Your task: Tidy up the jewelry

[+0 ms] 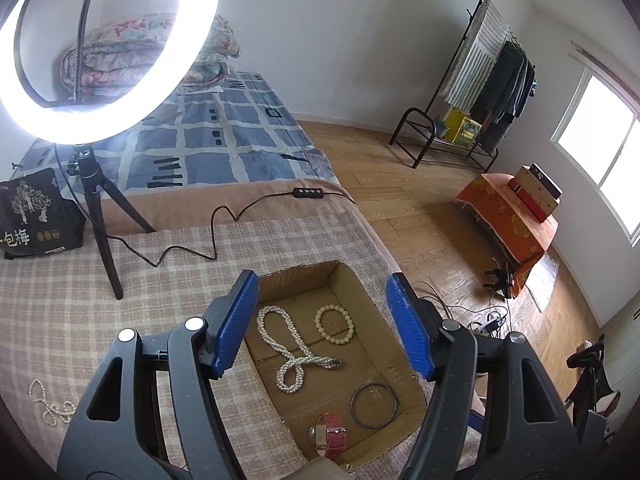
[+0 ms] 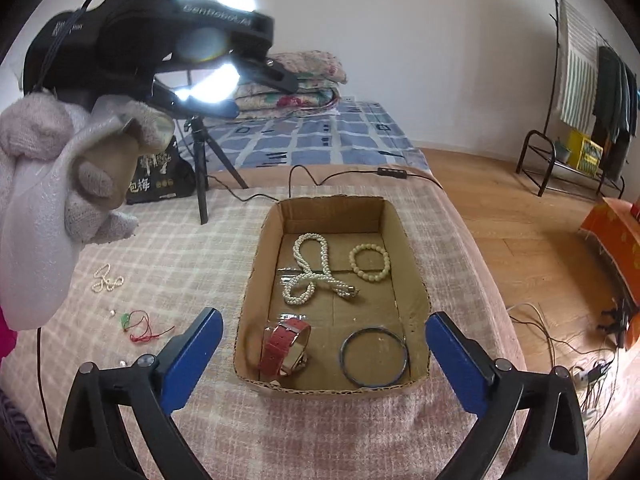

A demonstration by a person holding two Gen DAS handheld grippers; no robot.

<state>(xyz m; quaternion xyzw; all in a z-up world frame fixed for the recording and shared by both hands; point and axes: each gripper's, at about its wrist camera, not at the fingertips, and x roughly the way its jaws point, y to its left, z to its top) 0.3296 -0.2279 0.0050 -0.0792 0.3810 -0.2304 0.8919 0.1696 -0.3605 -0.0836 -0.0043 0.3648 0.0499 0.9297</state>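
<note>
A cardboard box (image 2: 394, 216) (image 1: 360, 284) sits on the checked blanket. It holds a pearl necklace (image 2: 310, 276) (image 1: 286, 350), a cream bead bracelet (image 2: 369, 262) (image 1: 335, 325), a red watch (image 2: 284, 346) (image 1: 330, 436) and a dark bangle (image 2: 374, 357) (image 1: 374, 405). A small pearl strand (image 2: 107, 279) (image 1: 50, 404) and a red cord with a green charm (image 2: 140, 325) lie on the blanket left of the box. My left gripper (image 1: 322, 300) is open and empty above the box; it shows high in the right wrist view (image 2: 264, 92). My right gripper (image 2: 324, 332) is open and empty over the box's near end.
A ring light on a tripod (image 1: 100, 208) with its cable and switch (image 1: 308, 193) stands behind the box, next to a black bag (image 1: 36, 216). Folded quilts (image 2: 296, 80) lie at the back. The bed's edge runs right of the box, with wooden floor and cables (image 2: 580, 364) below.
</note>
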